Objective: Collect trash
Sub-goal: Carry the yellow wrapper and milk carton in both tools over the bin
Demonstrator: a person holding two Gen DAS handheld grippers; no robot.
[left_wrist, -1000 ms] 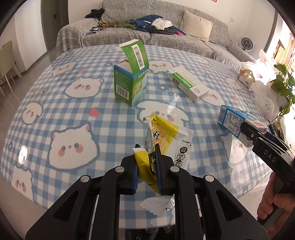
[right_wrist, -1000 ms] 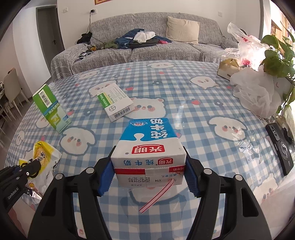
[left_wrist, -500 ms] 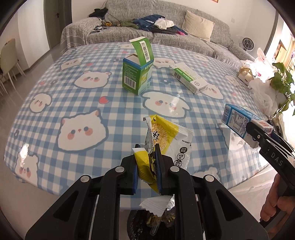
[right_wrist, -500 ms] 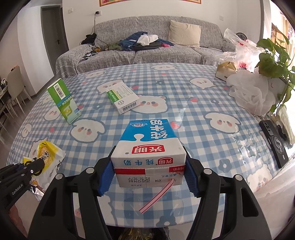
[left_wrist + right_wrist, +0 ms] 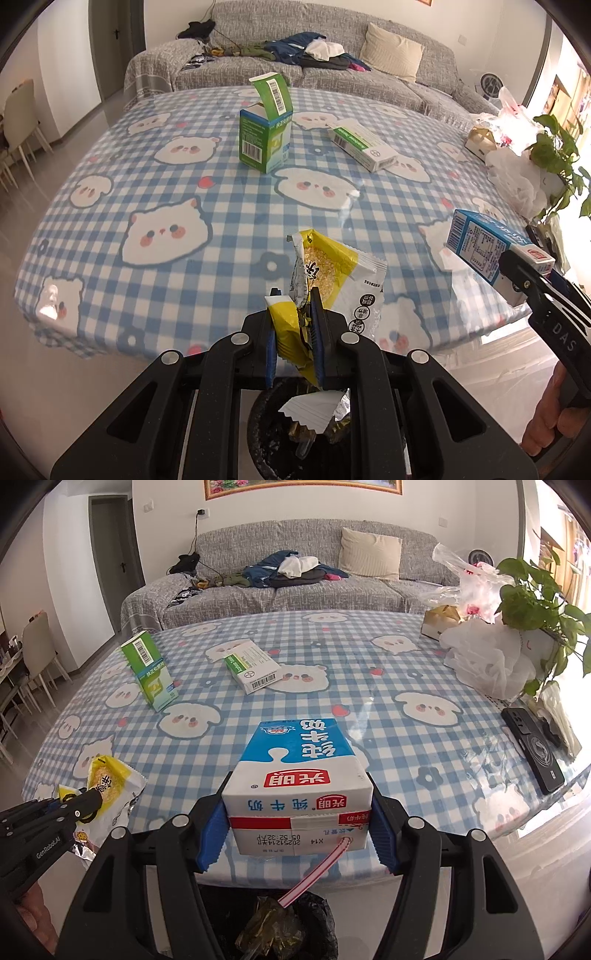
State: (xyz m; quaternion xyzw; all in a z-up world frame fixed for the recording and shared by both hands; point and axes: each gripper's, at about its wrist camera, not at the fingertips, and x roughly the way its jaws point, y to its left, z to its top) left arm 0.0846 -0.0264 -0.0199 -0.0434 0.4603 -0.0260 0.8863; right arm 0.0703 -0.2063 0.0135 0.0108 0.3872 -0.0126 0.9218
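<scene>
left claw [image 5: 295, 339] pinches a yellow snack wrapper [image 5: 334, 273] above the black trash bin [image 5: 273, 439]; right claw [image 5: 297, 830] grips a milk carton [image 5: 295, 771], its straw [image 5: 317, 877] showing only in the right view.

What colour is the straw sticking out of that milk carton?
The thin straw on the blue-and-white milk carton is red-and-white striped, clearest in the right wrist view.
</scene>
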